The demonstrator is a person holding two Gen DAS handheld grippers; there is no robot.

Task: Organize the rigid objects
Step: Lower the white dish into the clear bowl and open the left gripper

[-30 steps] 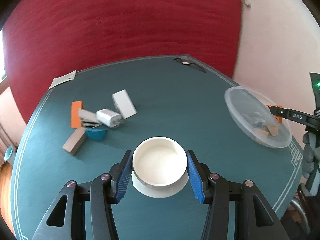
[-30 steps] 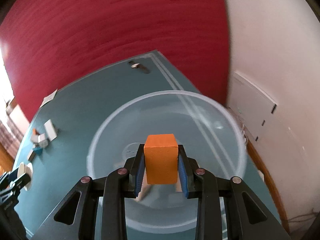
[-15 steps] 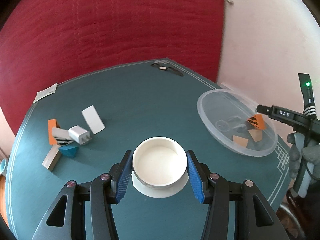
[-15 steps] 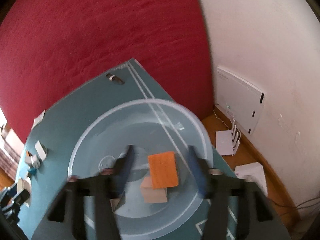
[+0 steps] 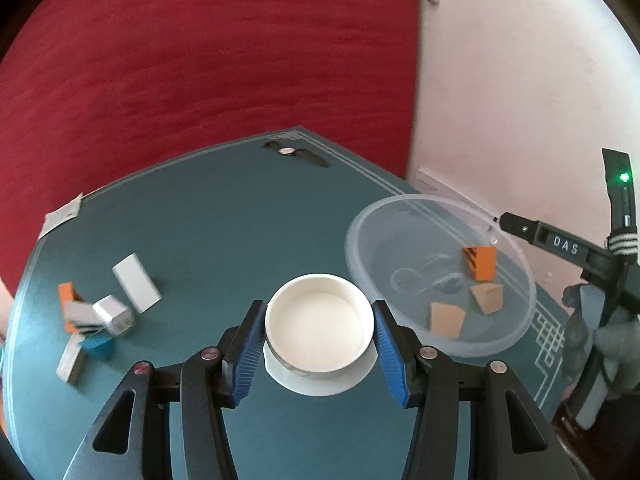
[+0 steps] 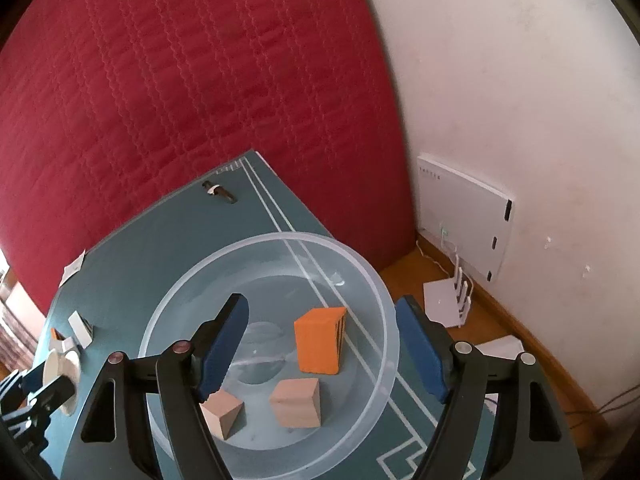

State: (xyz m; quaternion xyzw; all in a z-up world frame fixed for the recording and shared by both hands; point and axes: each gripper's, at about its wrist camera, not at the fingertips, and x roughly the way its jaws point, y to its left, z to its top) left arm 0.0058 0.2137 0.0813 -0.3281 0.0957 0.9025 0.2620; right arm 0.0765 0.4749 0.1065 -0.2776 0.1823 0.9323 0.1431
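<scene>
Three blocks lie inside the clear plastic bowl (image 6: 276, 436) on the green table (image 5: 224, 220): an orange block (image 6: 318, 342) with black stripes on one face, and two plain wooden blocks (image 6: 297, 402), one of them (image 6: 224, 414) partly behind a gripper finger. The right gripper (image 6: 320, 346) hovers over the bowl; its blue pads have just been opening and now stand wide apart, with the orange block below them and untouched. The left gripper (image 5: 320, 350) is clamped on a round white dish (image 5: 319, 322) held above the table, beside the bowl. At far left a loose cluster (image 5: 94, 320) of white, grey, orange and blue pieces lies on the table, too blurred to tell apart fully. White letters "DAS" (image 5: 565, 246) show on the right gripper's finger in the left view. A wristwatch (image 5: 294, 153) lies at the table's far edge, a paper slip (image 5: 60, 216) at its left corner.
</scene>
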